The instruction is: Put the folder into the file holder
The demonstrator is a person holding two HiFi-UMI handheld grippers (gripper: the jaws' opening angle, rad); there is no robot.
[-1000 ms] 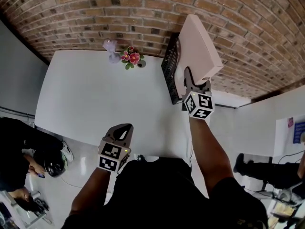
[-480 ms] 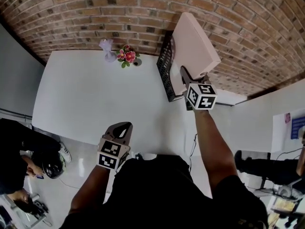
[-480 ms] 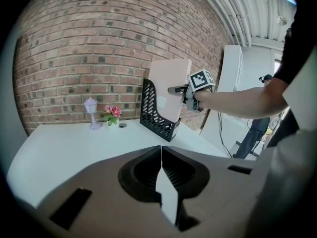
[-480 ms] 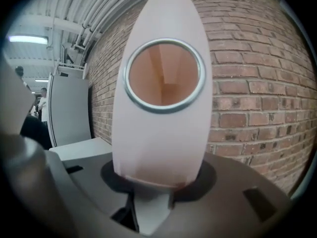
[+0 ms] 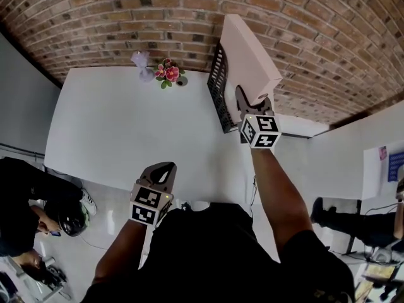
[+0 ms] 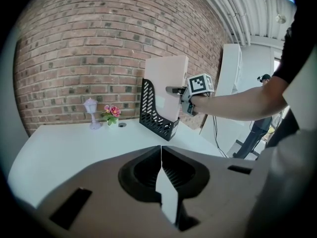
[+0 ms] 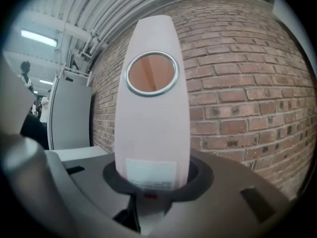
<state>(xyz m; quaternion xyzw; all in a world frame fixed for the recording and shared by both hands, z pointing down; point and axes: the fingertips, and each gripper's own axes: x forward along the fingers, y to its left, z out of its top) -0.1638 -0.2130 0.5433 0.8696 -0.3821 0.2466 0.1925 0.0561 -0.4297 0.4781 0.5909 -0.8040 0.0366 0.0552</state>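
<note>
Pink folder [image 5: 249, 55] upright, lower end inside black file holder [image 5: 218, 93]. Your right gripper [image 5: 243, 101] has its spine between jaws, closing on it, likely to steer it down. Your left gripper [image 5: 161, 169] shut, empty, clear at table [image 5: 126, 125] edge.

Nothing legible shows. The white label [image 7: 150, 174] on the pink folder's [image 7: 152, 118] spine bears print too blurred to read.

shirt [image 5: 208, 251]: black | sleeves [image 5: 315, 264]: black, short, ending above elbow
</note>
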